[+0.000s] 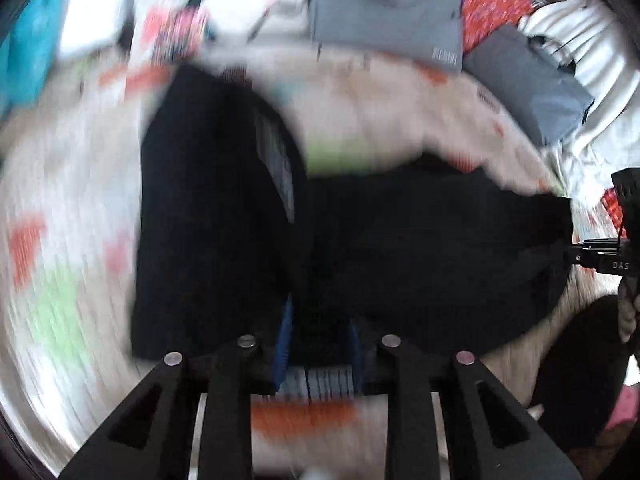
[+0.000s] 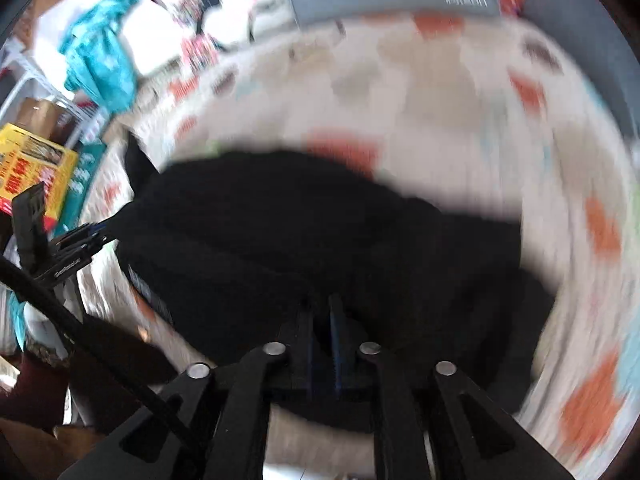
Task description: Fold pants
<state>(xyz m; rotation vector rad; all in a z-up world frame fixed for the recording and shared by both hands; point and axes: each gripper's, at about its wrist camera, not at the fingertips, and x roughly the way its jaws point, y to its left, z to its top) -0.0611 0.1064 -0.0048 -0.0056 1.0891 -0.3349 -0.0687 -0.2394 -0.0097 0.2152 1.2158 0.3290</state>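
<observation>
On the patterned bedspread, both grippers held the black pants mid-fold.

The pale quilted bedspread with orange and green patches [image 1: 60,184] carried the black fabric pants [image 1: 400,248] across its middle, one dark section running up toward the far edge and another stretching sideways; heavy blur suggested quick motion. At the far edge lay a folded grey garment [image 1: 384,12] and a teal cloth [image 2: 100,60], well apart from the work. The left gripper [image 1: 320,344] had its blue-padded fingers [image 1: 283,344] drawn narrow on a fold of the pants at the near edge; the right gripper [image 2: 320,336] was likewise closed tight on black cloth. To do this fold well, I judged both grips should travel together at even height, keeping the cloth taut so the edges met squarely, and release only once it lay flat.
</observation>
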